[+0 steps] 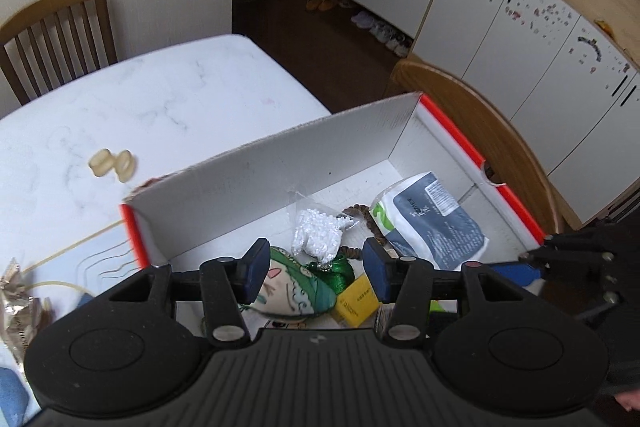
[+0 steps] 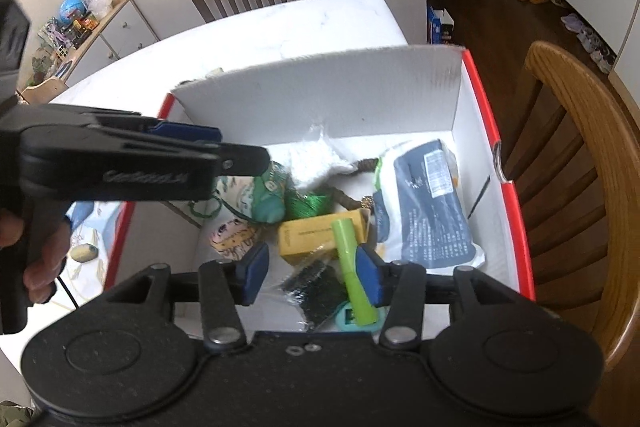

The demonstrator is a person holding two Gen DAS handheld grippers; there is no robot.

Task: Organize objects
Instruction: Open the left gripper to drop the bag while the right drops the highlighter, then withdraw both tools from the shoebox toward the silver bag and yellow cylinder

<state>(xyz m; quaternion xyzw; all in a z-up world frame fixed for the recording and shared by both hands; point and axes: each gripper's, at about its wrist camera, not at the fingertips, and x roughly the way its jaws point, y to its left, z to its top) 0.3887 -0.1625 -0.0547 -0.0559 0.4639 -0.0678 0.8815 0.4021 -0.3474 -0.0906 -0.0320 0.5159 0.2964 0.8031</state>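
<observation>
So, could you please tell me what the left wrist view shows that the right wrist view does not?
Only the left wrist view shows the pale beige pieces and crinkly wrapper on the table outside the box. Only the right wrist view shows the lime green tube, the black mesh bag and the left gripper from the side. Both show the red-edged box, yellow box and blue-and-white pouch.

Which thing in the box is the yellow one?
The small yellow carton in the middle of the box. The tube lying across it is lime green, and the pouch beside it is white and dark blue.
</observation>
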